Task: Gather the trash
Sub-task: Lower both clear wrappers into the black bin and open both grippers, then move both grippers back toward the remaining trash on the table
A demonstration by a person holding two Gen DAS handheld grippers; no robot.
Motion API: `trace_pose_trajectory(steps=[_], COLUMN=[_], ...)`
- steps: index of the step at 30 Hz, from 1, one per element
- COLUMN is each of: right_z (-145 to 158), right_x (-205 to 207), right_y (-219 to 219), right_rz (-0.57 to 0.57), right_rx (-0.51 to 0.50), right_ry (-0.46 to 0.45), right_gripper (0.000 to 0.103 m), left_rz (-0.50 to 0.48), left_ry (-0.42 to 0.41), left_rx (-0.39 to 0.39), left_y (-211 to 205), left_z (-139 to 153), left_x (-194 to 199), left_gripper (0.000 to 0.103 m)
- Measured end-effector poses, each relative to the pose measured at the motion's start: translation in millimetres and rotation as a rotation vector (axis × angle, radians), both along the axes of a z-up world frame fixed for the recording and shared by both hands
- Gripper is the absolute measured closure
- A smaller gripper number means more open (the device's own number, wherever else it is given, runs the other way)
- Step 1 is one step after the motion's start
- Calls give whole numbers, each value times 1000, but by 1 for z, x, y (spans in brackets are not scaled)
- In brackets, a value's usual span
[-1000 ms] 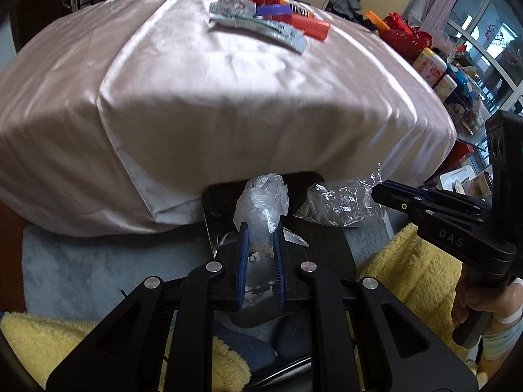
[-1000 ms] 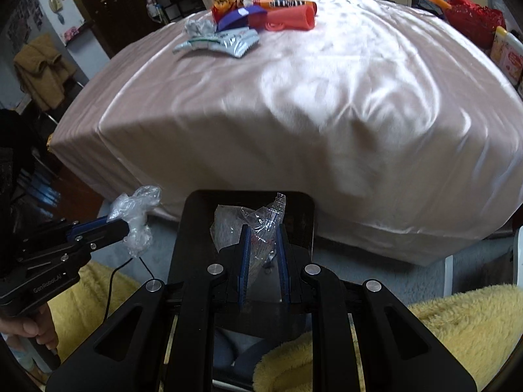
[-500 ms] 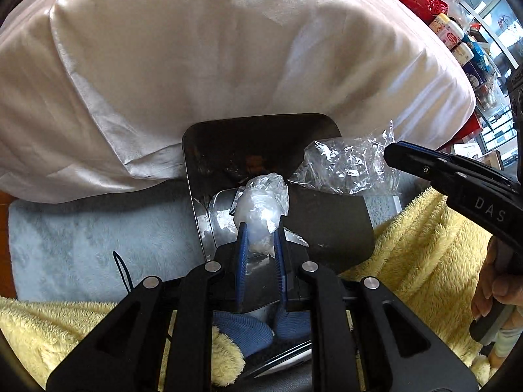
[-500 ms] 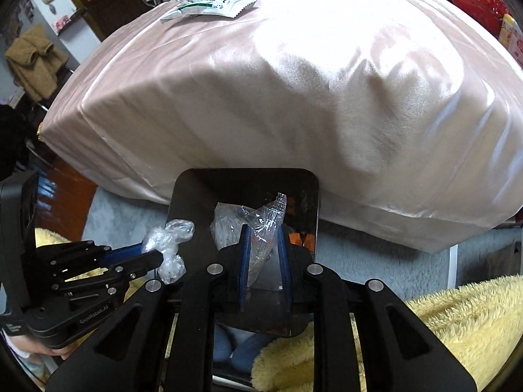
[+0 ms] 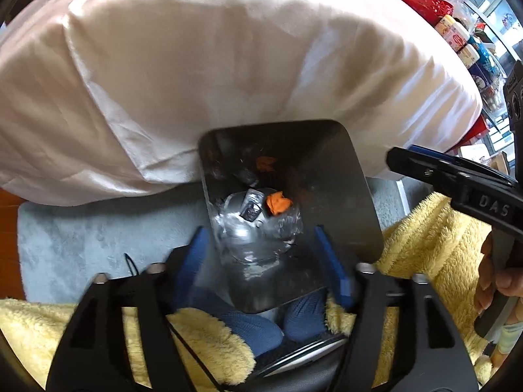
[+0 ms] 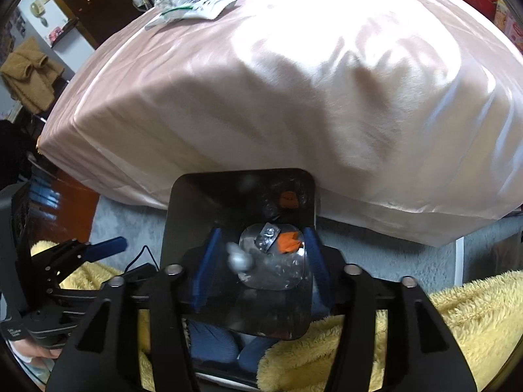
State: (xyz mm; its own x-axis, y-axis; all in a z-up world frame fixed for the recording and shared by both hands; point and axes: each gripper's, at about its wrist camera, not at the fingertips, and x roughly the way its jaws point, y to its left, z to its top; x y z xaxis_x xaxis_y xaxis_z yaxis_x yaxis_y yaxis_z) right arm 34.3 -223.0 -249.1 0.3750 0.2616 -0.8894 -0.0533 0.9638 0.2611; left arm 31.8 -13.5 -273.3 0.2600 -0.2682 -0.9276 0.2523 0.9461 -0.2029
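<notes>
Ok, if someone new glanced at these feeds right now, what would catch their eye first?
Probably the dark trash bin on the floor against the draped table, with an orange scrap bright among crinkled clear plastic at its bottom. Both grippers, left and right, hang open above it. Colourful wrappers lie on the table's far side.

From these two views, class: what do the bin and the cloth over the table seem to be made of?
Bin: probably polished metal or glossy dark plastic; its inner walls mirror the orange scrap lying inside.
Cloth: likely satin or a similar synthetic, pale pink; it shows a soft sheen with bright highlights along smooth folds.
</notes>
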Motion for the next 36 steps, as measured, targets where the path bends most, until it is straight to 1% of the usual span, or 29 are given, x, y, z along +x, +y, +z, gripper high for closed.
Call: trace_pose_trajectory(steps=[2, 5, 8, 13, 19, 23, 30, 32, 36], right_z=[6, 18, 31, 54, 74, 85, 91, 91, 84], right_x=[0, 2, 5, 14, 38, 56, 91, 103, 126], right_y=[-9, -22, -32, -40, -44, -45, -42, -40, -41], right_rz=[-30, -56, -72, -84, -82, -77, -65, -60, -61], right_rx=[4, 20, 41, 39, 13, 7, -47, -71, -99], right_ry=[-15, -38, -63, -112, -162, -186, -227, -242, -253], right_gripper=[21, 14, 14, 14, 14, 14, 14, 14, 14], left_rz=[7, 21, 44, 56, 48, 55, 89, 93, 83], left_ry=[-29, -75, -119, -189, -246, -264, -307, -311, -294], left_rx=[23, 45, 37, 16, 16, 17, 15, 14, 13], left_y=[4, 11, 19, 23, 21, 21, 23, 21, 15], left_z=[9, 26, 45, 76, 103, 115, 131, 134, 133], left_x=[1, 3, 7, 13, 30, 49, 90, 103, 129], left_gripper=[19, 10, 10, 8, 8, 8, 10, 17, 27])
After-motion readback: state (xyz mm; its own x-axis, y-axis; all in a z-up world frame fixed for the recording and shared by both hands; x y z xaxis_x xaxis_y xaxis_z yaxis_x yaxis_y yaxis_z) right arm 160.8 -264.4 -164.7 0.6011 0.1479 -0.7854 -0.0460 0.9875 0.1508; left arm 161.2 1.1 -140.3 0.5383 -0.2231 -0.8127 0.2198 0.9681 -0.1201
